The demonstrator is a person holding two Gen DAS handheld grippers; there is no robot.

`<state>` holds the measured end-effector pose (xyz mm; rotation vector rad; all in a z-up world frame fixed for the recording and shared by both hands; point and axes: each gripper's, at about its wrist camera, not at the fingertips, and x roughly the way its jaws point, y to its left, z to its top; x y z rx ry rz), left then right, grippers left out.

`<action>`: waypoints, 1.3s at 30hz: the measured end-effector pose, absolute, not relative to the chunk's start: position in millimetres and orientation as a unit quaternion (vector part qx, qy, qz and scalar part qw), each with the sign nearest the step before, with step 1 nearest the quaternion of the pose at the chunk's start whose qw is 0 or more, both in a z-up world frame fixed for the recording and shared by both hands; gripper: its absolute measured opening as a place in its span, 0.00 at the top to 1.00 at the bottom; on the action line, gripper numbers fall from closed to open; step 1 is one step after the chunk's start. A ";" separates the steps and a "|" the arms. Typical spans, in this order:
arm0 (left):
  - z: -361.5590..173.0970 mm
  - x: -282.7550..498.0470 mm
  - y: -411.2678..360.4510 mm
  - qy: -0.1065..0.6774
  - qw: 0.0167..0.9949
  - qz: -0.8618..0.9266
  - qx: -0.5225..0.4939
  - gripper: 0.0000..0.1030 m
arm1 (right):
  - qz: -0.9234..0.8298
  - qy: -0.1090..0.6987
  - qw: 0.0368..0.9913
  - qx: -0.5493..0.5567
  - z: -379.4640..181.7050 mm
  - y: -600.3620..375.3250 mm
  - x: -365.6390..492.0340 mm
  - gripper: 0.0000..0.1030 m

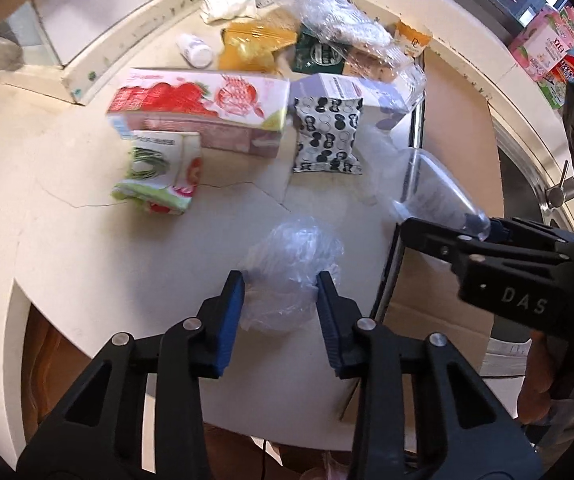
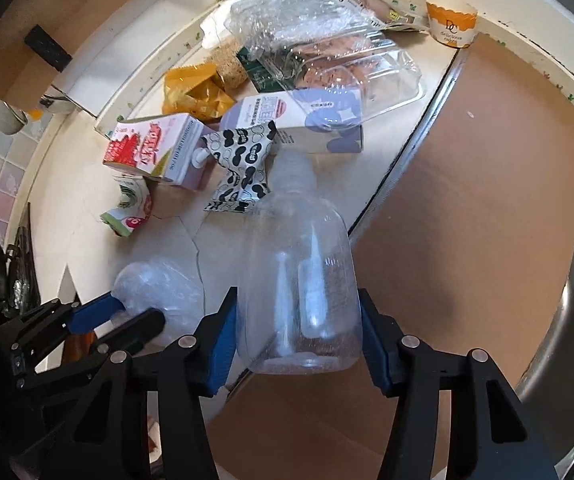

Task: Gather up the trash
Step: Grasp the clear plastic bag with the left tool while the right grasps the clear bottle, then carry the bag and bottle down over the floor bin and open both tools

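Left wrist view: left gripper (image 1: 281, 294) pinches a crumpled clear plastic bag (image 1: 291, 268) on the cream countertop (image 1: 87, 240).
Right wrist view: right gripper (image 2: 297, 338) clamps a clear plastic bottle (image 2: 299, 280) at the counter edge, beside the cardboard sheet (image 2: 467, 200).

At the bottom of the frame we see the left gripper (image 1: 281, 294) with its blue pads (image 1: 231, 320) on either side of a crumpled clear plastic bag (image 1: 293, 256) on the pale counter (image 1: 67, 240); the pads seem to press it, though the film is too blurred to be sure. At the right edge the right gripper (image 1: 467, 236) holds a clear plastic bottle (image 1: 427, 184). Above the bag lie a red strawberry carton (image 1: 203, 108), a small green-and-red carton (image 1: 159, 172) and a black-and-white patterned pouch (image 1: 327, 136). More wrappers pile up at the top centre.
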<state>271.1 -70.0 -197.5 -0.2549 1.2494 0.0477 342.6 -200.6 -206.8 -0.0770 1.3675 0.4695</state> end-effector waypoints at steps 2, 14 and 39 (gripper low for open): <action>-192.2 265.9 -64.5 0.580 0.805 0.025 -0.123 0.69 | 0.214 0.622 0.752 -0.029 -200.0 -210.2 339.5 0.47; -150.7 211.6 -32.1 0.551 0.824 0.009 -0.130 0.69 | 0.207 0.599 0.773 0.031 -160.2 -233.4 281.6 0.47; -170.1 26.9 36.8 0.567 0.816 -0.104 -0.045 0.69 | 0.139 0.587 0.796 0.052 -165.5 -142.2 -24.3 0.47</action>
